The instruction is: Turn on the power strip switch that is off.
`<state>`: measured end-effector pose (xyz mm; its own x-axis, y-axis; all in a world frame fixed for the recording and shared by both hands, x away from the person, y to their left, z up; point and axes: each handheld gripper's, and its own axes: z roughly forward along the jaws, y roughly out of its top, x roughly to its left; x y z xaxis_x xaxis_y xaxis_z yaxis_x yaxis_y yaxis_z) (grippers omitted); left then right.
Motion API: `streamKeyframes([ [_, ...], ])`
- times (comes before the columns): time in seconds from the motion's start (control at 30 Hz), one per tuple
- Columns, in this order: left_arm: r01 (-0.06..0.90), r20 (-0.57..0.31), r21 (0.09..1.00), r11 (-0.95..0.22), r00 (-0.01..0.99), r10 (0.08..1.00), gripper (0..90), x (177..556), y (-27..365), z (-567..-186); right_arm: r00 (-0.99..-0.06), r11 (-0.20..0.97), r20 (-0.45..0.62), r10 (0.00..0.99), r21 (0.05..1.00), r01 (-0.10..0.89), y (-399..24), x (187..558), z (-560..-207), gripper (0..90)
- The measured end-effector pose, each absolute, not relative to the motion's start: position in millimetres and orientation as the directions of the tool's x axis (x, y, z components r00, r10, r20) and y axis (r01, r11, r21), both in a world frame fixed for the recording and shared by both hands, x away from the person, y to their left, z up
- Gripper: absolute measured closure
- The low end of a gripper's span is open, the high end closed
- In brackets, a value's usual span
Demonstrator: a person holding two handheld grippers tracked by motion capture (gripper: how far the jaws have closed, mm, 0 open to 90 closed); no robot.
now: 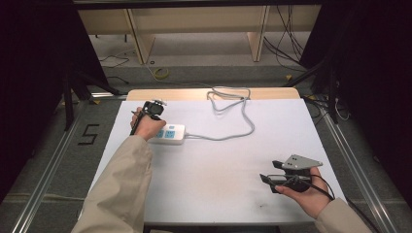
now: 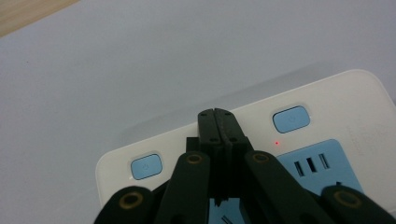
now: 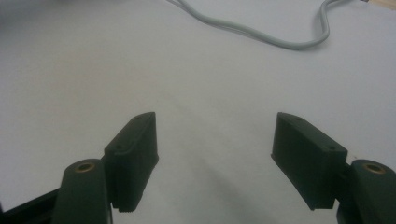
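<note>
black left gripper point(image 2: 220, 116) fingers closed, tips on white power strip point(image 2: 327, 102).

One white power strip point(image 1: 167, 133) lies left of centre in the high view, with one grey cord point(image 1: 233, 114) running to the upper middle. The left gripper view shows two blue buttons point(image 2: 146, 166) on it, one red light point(image 2: 276, 143) and one blue socket panel point(image 2: 317, 165) at lower right. Two grippers: left point(image 1: 154, 108), right point(image 1: 268, 180). One table point(image 1: 218, 165).

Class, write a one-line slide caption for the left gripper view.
Shut left gripper poised over a white power strip, between its two blue switches; a red light glows.
</note>
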<state>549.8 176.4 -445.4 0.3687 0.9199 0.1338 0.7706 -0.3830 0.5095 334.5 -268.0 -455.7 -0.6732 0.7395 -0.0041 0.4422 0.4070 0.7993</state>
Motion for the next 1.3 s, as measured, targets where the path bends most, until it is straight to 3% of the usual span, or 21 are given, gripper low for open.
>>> streamKeyframes([
  [1.3, 0.773, 0.159, 0.489, -0.404, 0.376, 0.913, 89.9, 551.6, 173.0, -445.4, -0.679, 0.413, -0.006, 0.734, 0.798, 0.439, -266.8, 335.1, -455.8, 31.4],
])
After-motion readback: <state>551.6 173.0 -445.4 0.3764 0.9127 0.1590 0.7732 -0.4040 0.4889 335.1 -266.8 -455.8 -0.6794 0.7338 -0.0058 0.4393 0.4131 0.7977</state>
